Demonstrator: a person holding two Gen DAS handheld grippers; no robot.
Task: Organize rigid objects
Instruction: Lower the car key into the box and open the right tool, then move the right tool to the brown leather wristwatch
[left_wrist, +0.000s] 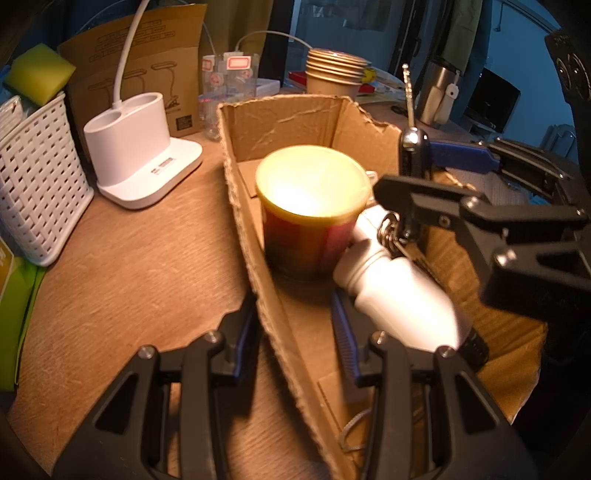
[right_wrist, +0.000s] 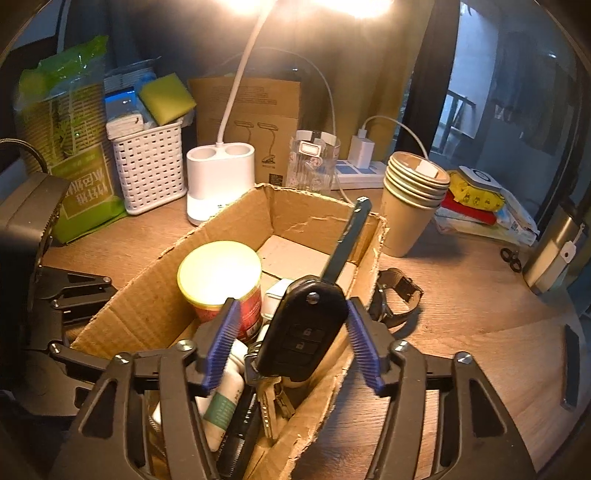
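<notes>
An open cardboard box (left_wrist: 295, 122) (right_wrist: 306, 218) stands on the wooden desk. It holds a red can with a yellow lid (left_wrist: 312, 184) (right_wrist: 219, 269), a white bottle (left_wrist: 399, 291) (right_wrist: 221, 402) and a small white cube (right_wrist: 275, 295). My left gripper (left_wrist: 293, 297) straddles the box's left wall and is shut on it. Over the box, my right gripper (right_wrist: 291, 302) (left_wrist: 406, 170) is open. A black flip car key (right_wrist: 306, 325) (left_wrist: 410, 147) stands between its blue pads (right_wrist: 221, 343), blade up, with a gap on its left side. Its ring of keys (right_wrist: 269, 402) hangs into the box.
A dark wristwatch (right_wrist: 395, 291) lies on the desk right of the box. Behind stand a white basket (right_wrist: 147, 166), a white lamp base (right_wrist: 218, 177), a glass (right_wrist: 310, 162), stacked paper cups (right_wrist: 410, 199) and a power strip (right_wrist: 354, 173). A steel flask (right_wrist: 554, 247) stands far right.
</notes>
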